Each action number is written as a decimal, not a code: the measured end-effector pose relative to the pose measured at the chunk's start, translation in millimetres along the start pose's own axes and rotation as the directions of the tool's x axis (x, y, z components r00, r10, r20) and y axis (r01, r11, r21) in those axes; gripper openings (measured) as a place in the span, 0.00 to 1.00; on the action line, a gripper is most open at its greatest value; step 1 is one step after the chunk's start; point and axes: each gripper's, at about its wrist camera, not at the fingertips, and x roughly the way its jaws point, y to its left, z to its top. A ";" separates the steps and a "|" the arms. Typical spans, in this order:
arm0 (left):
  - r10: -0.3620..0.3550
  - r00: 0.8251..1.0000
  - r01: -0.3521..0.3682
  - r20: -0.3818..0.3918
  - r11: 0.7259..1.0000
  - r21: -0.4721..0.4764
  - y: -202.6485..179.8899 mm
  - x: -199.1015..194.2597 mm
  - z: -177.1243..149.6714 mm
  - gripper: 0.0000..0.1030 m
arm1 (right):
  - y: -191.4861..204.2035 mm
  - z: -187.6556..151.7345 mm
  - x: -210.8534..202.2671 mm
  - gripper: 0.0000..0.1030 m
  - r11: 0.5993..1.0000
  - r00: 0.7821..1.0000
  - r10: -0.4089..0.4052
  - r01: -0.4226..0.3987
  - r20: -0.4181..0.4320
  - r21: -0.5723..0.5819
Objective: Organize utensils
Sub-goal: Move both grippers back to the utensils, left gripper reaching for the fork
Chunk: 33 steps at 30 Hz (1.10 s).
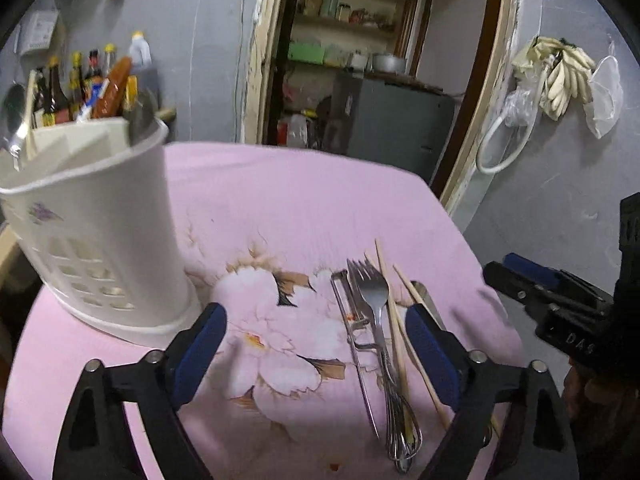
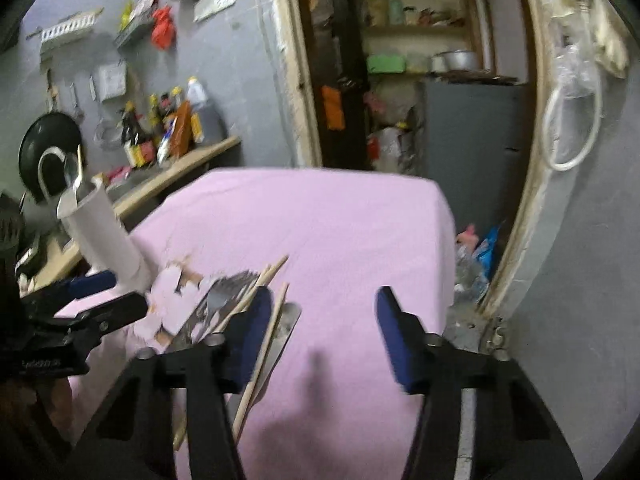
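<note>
Where the pink floral cloth (image 1: 320, 200) covers the tabletop, a white plastic utensil holder (image 1: 100, 232) stands at the far left, slotted near its base and divided into compartments; a spoon (image 1: 14, 120) and a pale stick rise from its left compartment. Right of centre lies the loose heap of utensils: a metal peeler (image 1: 352, 328), a steel fork (image 1: 374, 300) with tines pointing away, a wire whisk (image 1: 402, 420) whose loops lie nearest the camera, and wooden chopsticks (image 1: 394, 320) crossing over them. A flat metal blade (image 2: 286, 322) lies at the heap's right edge.

The left gripper (image 1: 316, 348) hangs low over the cloth with jaws spread wide and nothing between them, its right pad partly hiding the chopsticks. The right gripper (image 2: 320, 336) sits just right of the heap, jaws also spread and empty, its left pad touching or just over the chopsticks; which, the blur hides.

Behind, sauce bottles (image 1: 80, 84) crowd a wooden shelf (image 2: 192, 164) on a grey wall, a dark pan (image 2: 48, 144) hangs, and a doorway shows pantry shelves (image 1: 352, 24). At far right, pale gloves (image 1: 560, 76) hang on the wall.
</note>
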 end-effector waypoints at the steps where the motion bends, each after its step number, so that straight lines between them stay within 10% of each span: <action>1: -0.008 1.000 0.008 -0.013 1.000 -0.003 0.1 3.7 1.2 0.80 | 1.9 -0.6 4.4 0.33 1.000 1.000 0.012 -0.012 -0.011 -0.008; 19: -0.110 0.976 0.093 -0.187 0.991 -0.100 -0.6 42.9 -4.3 0.42 | 24.6 -4.9 50.8 0.25 0.989 0.973 0.125 -0.138 -0.193 -0.060; 33: -0.171 0.949 0.141 -0.264 0.982 -0.127 -0.4 47.5 0.9 0.14 | 16.4 -12.4 48.6 0.19 0.998 0.971 0.047 -0.056 -0.234 -0.033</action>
